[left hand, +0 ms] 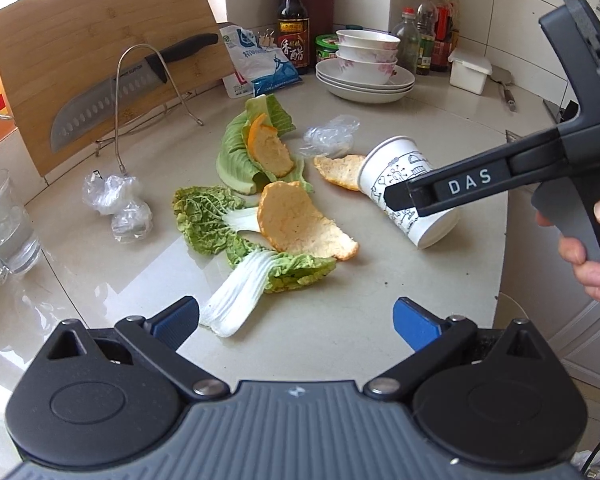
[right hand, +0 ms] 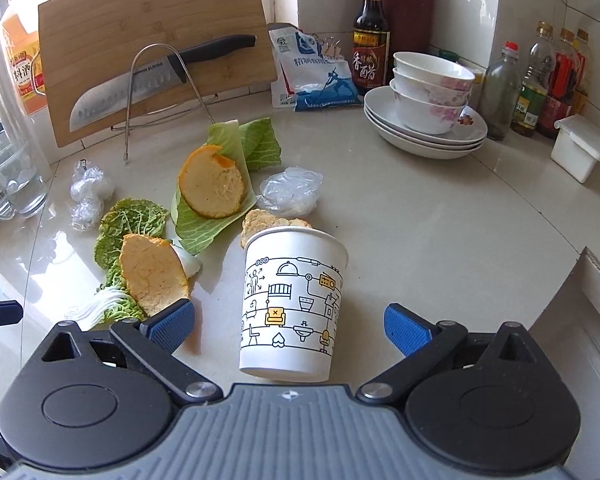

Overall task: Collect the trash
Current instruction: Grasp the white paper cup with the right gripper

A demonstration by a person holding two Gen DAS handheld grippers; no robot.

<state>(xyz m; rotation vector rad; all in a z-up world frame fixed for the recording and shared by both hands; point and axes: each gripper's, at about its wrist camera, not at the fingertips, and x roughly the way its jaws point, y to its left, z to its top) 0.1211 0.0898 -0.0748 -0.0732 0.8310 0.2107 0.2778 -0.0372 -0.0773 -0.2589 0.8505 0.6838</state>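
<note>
The right gripper (right hand: 288, 326) has the paper cup (right hand: 294, 304) between its spread jaws, and neither blue pad touches the cup wall. The cup lies tipped on its side on the counter (right hand: 440, 248), base toward the gripper and mouth pointing away at a scrap of peel (right hand: 260, 218). From the left wrist view the right gripper (left hand: 396, 198) crosses in front of the cup (left hand: 408, 190), which rests near the counter's edge.

The step in hand looks like the grasp on the cup, the first piece of trash to go. The next move calls for closing the jaws gently across the cup's middle (thin paper will likely crush or squirt out under a hard squeeze), then lifting it clear.

The left gripper (left hand: 296, 322) hangs over the counter with jaws spread and nothing held, a cabbage leaf (left hand: 260, 280) just ahead of it. Two larger peels (left hand: 296, 220), more leaves and crumpled plastic (left hand: 116, 200) lie scattered beyond, all yet to be gathered. No bin shows in either view.
</note>
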